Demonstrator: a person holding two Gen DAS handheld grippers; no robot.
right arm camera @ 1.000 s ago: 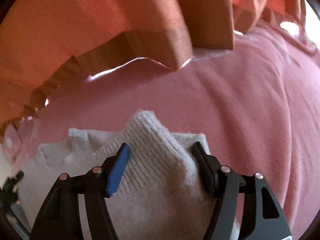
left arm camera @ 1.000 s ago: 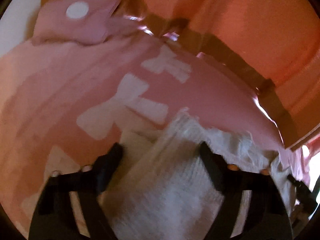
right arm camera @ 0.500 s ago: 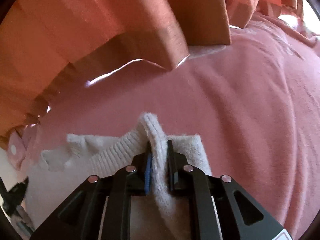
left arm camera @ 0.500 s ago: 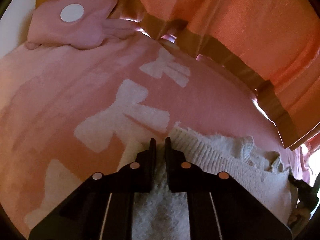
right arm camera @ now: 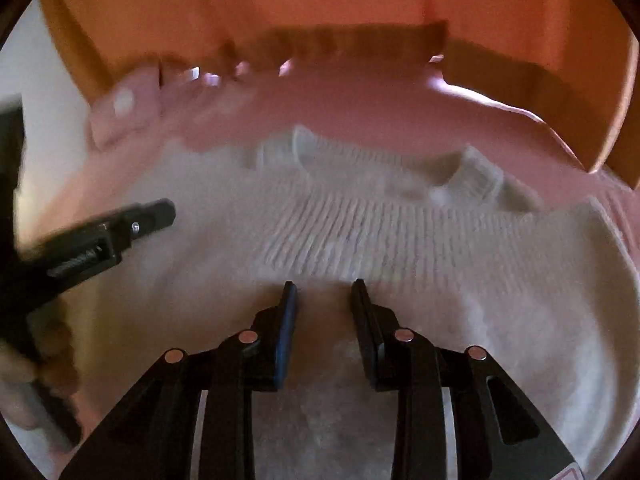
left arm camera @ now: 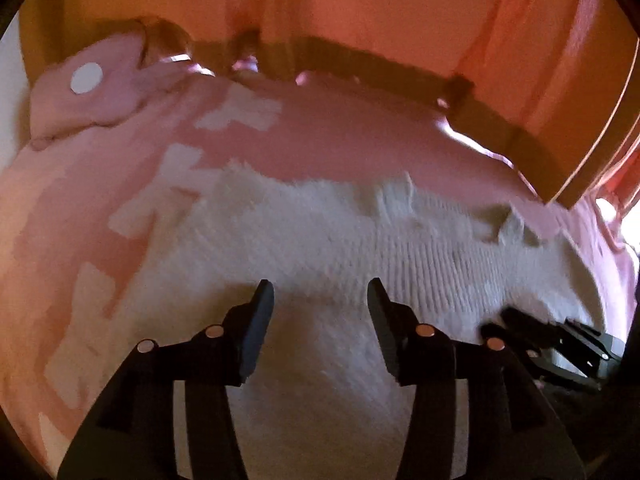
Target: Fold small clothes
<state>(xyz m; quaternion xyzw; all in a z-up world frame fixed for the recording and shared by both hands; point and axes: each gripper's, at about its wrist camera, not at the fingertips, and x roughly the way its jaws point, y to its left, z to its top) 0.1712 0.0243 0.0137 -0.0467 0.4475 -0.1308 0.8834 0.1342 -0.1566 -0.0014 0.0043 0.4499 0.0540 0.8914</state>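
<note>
Cream ribbed-knit small sweater (left arm camera: 340, 248) fills the left wrist view, lying flat on the pink bedspread with pale bow shapes (left arm camera: 100, 184). Left claw (left arm camera: 320, 296) hovers over the near part of the knit, jaws spread, nothing between them. Over at the lower right, the right claw (left arm camera: 560, 340) pokes in, low over the same garment. Orange curtains (left arm camera: 360, 8) hang behind the bed.

Switching to the right wrist view: the sweater (right arm camera: 400, 232) runs long-ways left to right, collar and cuffs at the far edge, ribbed band just ahead. Right claw (right arm camera: 324, 300) has its jaws parted, gripping nothing. Left claw's finger (right arm camera: 120, 224) juts in from the left. Both claws sit side by side at the near edge, about equally close, so the next fold looks like it goes away from them, across the long axis.
</note>
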